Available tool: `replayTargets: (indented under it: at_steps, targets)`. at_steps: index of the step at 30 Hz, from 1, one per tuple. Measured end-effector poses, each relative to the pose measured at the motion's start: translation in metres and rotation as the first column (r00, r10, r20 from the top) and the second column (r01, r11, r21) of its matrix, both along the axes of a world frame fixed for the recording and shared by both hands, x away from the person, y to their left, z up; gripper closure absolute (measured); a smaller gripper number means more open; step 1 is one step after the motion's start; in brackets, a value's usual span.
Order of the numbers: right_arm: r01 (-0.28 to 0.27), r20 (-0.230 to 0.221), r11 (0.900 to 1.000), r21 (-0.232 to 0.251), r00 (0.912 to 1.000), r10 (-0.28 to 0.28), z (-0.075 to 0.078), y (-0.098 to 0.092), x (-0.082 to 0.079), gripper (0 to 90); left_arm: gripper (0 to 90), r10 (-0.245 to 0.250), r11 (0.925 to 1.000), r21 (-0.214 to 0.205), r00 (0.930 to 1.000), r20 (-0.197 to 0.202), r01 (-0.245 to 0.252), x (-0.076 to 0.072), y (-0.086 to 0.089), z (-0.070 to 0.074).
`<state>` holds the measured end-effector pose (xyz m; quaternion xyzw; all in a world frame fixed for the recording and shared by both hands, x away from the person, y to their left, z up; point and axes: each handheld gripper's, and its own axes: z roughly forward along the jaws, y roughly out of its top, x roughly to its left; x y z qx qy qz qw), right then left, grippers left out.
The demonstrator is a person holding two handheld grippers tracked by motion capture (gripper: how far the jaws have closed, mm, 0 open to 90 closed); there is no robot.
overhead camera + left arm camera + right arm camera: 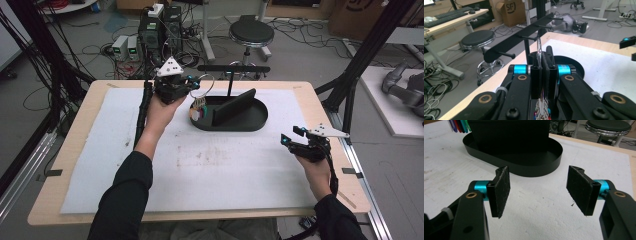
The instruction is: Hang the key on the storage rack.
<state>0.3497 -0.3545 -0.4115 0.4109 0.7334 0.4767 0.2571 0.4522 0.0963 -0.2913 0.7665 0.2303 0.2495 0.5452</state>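
**Key ring pinched in my left gripper, above the black tray**

My left gripper (192, 82) is clamped tight on a metal ring (201, 86); in the left gripper view the ring (539, 45) rises out from between my pressed-together pads, pointing toward the black rack with pegs (524, 35). From the ring hangs a bunch of small coloured tags (199, 107), dangling over the left end of the black oval tray (255, 122), at or just above its rim. I cannot tell whether the tags touch the tray.

The tray sits on the white mat (200, 165) that covers the wooden table (70, 150). Inside it stands a tilted black panel (235, 107), running along its length; the floor around the panel looks bare. The rack's post rises from the tray's far side.

My right gripper (292, 137) hovers low over the mat, well apart from the tray's right end. Its jaws stand wide with nothing between the pads (501, 191), facing the tray (524, 167).
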Motion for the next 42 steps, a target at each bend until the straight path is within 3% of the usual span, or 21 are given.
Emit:
replayTargets:
  at_steps: [14,24,42]
  targets:
    - [0.0,0.004,1.0,0.0,1.0,0.0,0.0,0.0,0.0,36.1,86.3,0.049,0.9988,0.007,0.9987,-0.014,-0.049,0.02,-0.01,-0.004]
    - [-0.002,0.004,1.0,0.0,1.0,0.002,0.0,0.0,0.0,36.1,86.3,0.082,0.9966,0.008,0.9956,-0.045,-0.082,0.032,-0.009,-0.013]
    - [-0.005,0.002,1.0,0.0,1.0,0.005,0.0,0.0,-0.001,36.1,86.3,0.129,0.9913,-0.017,0.9879,-0.087,-0.13,0.043,-0.004,-0.027]
